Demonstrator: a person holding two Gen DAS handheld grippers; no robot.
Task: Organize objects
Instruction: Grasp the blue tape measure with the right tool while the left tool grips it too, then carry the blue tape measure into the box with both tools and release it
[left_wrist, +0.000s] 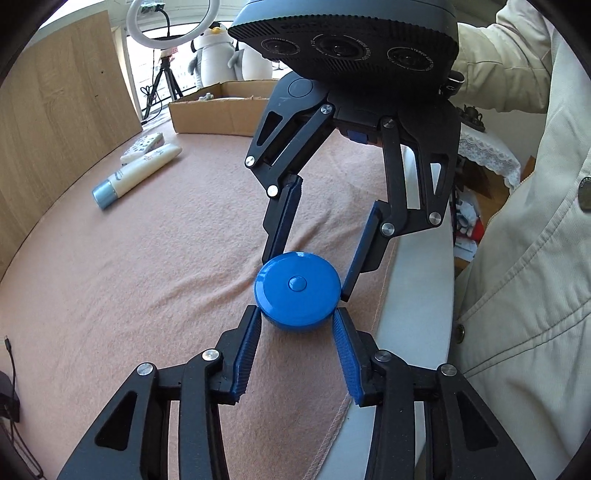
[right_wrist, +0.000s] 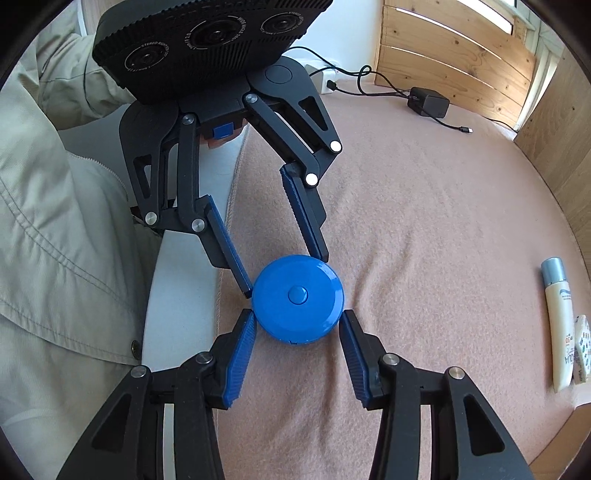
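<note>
A pink fleece blanket (left_wrist: 147, 277) covers the surface. Near its hemmed edge lies a round, glossy blue plastic case (left_wrist: 297, 290), probably rigid, light and slippery. The left gripper (left_wrist: 297, 321) and right gripper (right_wrist: 297, 323) bracket its rim, spread, barely touching.

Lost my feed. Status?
Left gripper and right gripper both open, fingertips flanking blue round case from opposite sides. Case flat on pink blanket. Nothing obstructing.

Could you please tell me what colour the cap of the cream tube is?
Metallic light blue cap; clearest in the left wrist view.
</note>
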